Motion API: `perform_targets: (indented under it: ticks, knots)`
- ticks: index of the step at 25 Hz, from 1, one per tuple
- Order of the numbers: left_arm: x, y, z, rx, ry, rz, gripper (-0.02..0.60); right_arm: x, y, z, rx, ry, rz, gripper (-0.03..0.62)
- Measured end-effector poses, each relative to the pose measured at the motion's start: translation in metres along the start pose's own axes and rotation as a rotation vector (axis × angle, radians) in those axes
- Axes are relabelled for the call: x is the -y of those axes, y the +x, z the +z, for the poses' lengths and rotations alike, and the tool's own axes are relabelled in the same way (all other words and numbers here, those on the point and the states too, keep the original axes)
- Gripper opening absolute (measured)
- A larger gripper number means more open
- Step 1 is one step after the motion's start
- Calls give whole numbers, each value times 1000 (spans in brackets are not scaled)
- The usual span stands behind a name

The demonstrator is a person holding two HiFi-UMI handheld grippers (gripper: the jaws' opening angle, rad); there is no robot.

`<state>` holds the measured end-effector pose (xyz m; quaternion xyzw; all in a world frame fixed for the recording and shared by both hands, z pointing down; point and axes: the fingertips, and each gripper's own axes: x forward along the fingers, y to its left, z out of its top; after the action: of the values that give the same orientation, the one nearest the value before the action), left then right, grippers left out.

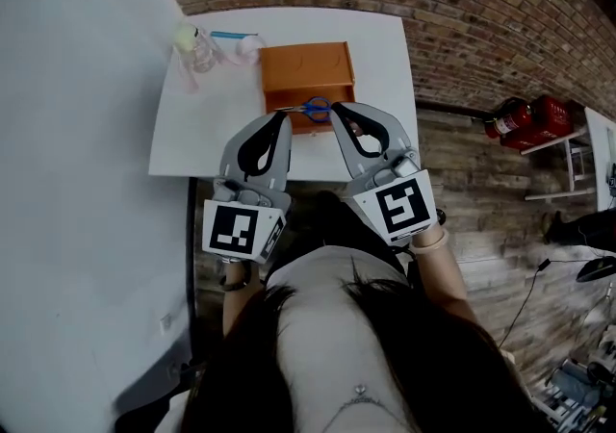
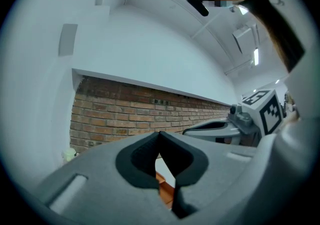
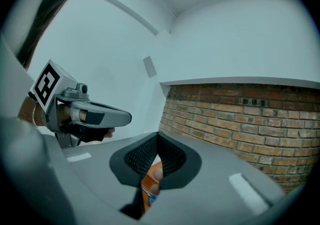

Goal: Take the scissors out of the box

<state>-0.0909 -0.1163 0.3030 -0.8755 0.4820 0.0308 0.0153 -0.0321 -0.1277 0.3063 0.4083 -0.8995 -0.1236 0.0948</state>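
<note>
Tongs: The left tongs [image 1: 283,115] and the right tongs [image 1: 336,110] are both pressed together with nothing visibly pinched. A person holds them level, side by side, at the near edge of the white surface [image 1: 207,138].
Aim: Both tips point at the open near side of the orange box [image 1: 308,63]. The right tip is just beside the blue handles; I cannot tell whether it touches them.
Scissors: The scissors [image 1: 310,110] are inside the box, in its near open part. They lie crosswise, with the handles toward the right tongs and the blades toward the left tongs.
Their look: Small and slim, blades closed, lying flat, with bright blue handles against the orange. They look light, and the bare blades are probably slick to grip.
Step in hand: By my judgement this is the approach to the grasp; the scissors have not been lifted yet.
Doing it well: The right tongs would have to open first, straddle the handles or the pivot rather than the blades, and close firmly. They would then lift upward clear of the box's front wall, while the left tongs could steady the box against sliding.
Nearby: A clear bottle [image 1: 197,51] stands on the surface, apart from the box on its left.
</note>
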Motion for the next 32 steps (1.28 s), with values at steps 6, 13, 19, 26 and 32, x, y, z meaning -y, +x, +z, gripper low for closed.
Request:
perform_targets:
  ticks: [6,13,19,26,32]
  knots:
    - [-13,24,-3,-9,-1,28,0,22,21,-18,-34,1,42,8]
    - [-33,47,-9,-11,-12,79,0,39,46,-49,-81,26,92,8]
    - [-48,62,-13,-11,-17,114,0,46,69,-79,-144,24,155,9]
    - [-67,74,-20,-22,-27,153,0,44,88,-104,-201,17,228,14]
    - [-78,80,-25,-21,-38,184,0,44,100,-126,-248,0,279,25]
